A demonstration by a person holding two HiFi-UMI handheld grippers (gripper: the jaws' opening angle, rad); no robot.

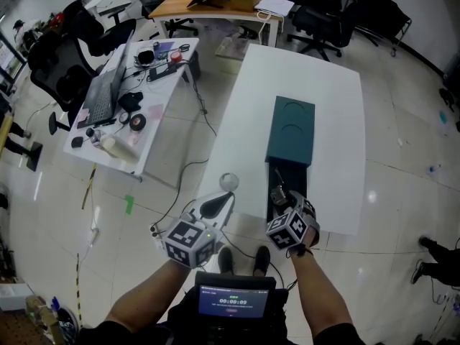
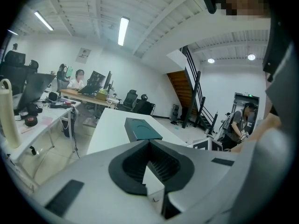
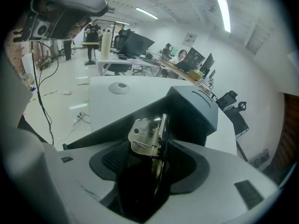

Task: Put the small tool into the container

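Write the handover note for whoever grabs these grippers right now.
Left gripper: shut, empty, by the near left corner of the table.
Right gripper: shut on the small tool, a metal spring piece with dark handles, at the open near end of the container.
Done: tool in hand, container open.
Left: lower the tool into the black open section and release.

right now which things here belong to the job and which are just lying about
Job: small tool, clamped in the right gripper; green box on the white table.
Lying about: round disc on that table; laptop and clutter on the side desk.
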